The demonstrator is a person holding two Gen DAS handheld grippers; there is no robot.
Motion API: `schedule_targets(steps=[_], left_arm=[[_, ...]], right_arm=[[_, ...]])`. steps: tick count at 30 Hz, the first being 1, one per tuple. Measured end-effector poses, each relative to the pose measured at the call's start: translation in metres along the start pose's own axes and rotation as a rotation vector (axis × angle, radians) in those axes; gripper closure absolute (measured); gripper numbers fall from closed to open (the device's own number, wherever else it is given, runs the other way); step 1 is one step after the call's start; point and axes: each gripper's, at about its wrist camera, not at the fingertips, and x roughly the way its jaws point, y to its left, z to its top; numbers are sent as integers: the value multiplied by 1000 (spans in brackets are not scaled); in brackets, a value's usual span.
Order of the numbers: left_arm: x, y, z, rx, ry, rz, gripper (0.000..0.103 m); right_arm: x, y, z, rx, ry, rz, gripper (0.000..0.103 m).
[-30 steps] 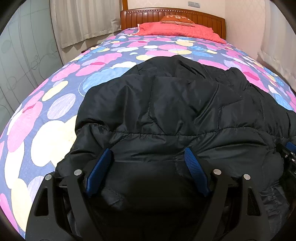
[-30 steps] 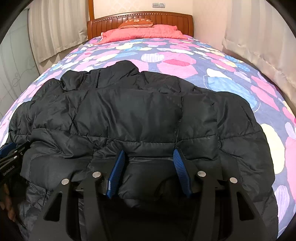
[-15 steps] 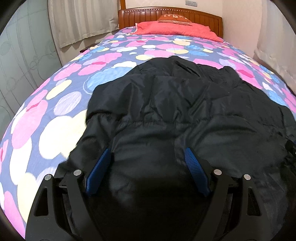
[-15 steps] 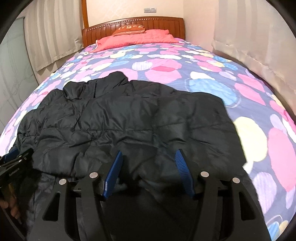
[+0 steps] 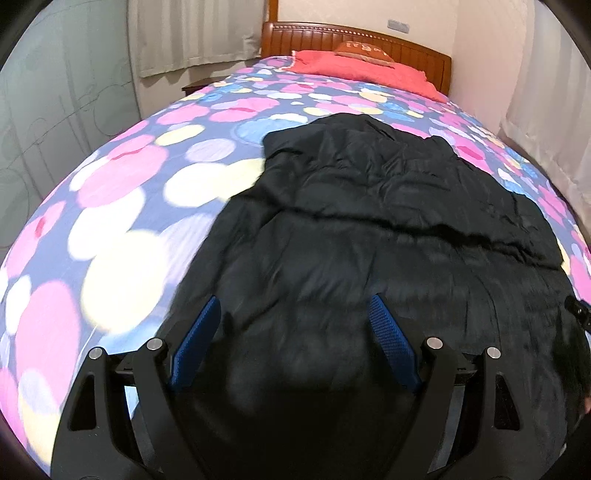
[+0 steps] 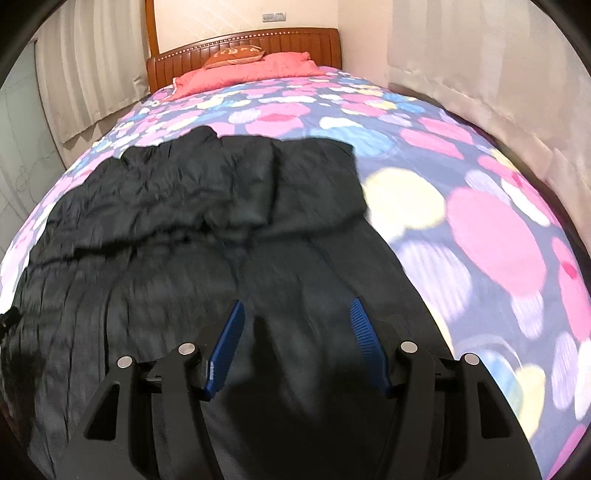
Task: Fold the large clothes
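Black jacket (image 5: 369, 236): quilted, puffy garment lying spread on the bed, folded across itself so that an upper layer is ending in a creased edge midway along it; its near part is running down toward the foot edge of the bed and under both grippers.
Bed cover (image 5: 122, 229): blue fabric printed with pink, yellow, white and lilac round blotches, lying bare on both sides of the jacket up to the side edges.
Head of bed: red pillow (image 6: 255, 66) lying against a wooden headboard (image 6: 295, 40), with a smaller orange cushion (image 6: 236, 51) resting on it.
Writing: pale lettering is showing on the cushion, too small to read.
Containers: not applicable to this scene.
Left gripper (image 5: 295, 325): blue-padded fingers (image 5: 391, 343) standing wide apart, hovering over the jacket's near part close to its left border; nothing is being pinched between the pads.
Right gripper (image 6: 297, 325): blue-padded fingers (image 6: 365, 343) standing apart with the jaws at a moderate gap, hovering over the jacket's near part close to its right border; fabric is lying below and between them, unclamped.
Surroundings: pale curtains (image 6: 85, 74) are hanging beside the headboard, and a wall outlet plate (image 6: 274, 16) is sitting above it.
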Motion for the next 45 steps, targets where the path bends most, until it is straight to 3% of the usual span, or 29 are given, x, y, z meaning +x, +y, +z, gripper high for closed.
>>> schedule_targets(steps=[4, 7, 14, 16, 19, 27, 33, 39, 42, 45], left_arm=[[-25, 13, -27, -15, 0, 15, 21], [-38, 25, -45, -42, 9, 22, 21], [-65, 59, -78, -101, 7, 66, 20], [-71, 71, -83, -135, 0, 66, 13], [-76, 91, -94, -197, 7, 65, 12], [-65, 114, -116, -373, 89, -74, 10], [-67, 111, -120, -376, 79, -113, 8], [-67, 104, -124, -397, 82, -210, 9], [-67, 103, -126, -413, 76, -220, 16], [-65, 104, -125, -430, 68, -221, 17]], right_arm=[[-20, -19, -27, 17, -2, -11, 42], [-33, -31, -46, 33, -4, -17, 36], [-63, -62, -79, 56, -22, -55, 35], [-67, -70, -85, 69, -23, -68, 31], [-67, -86, -96, 97, -7, -86, 30], [-60, -106, -115, 194, 36, -21, 27], [-54, -109, -123, 230, 52, 8, 22], [-53, -104, -133, 306, 73, 143, 22], [-56, -93, -135, 283, 54, 167, 23], [-56, -90, -135, 298, 45, 180, 31]])
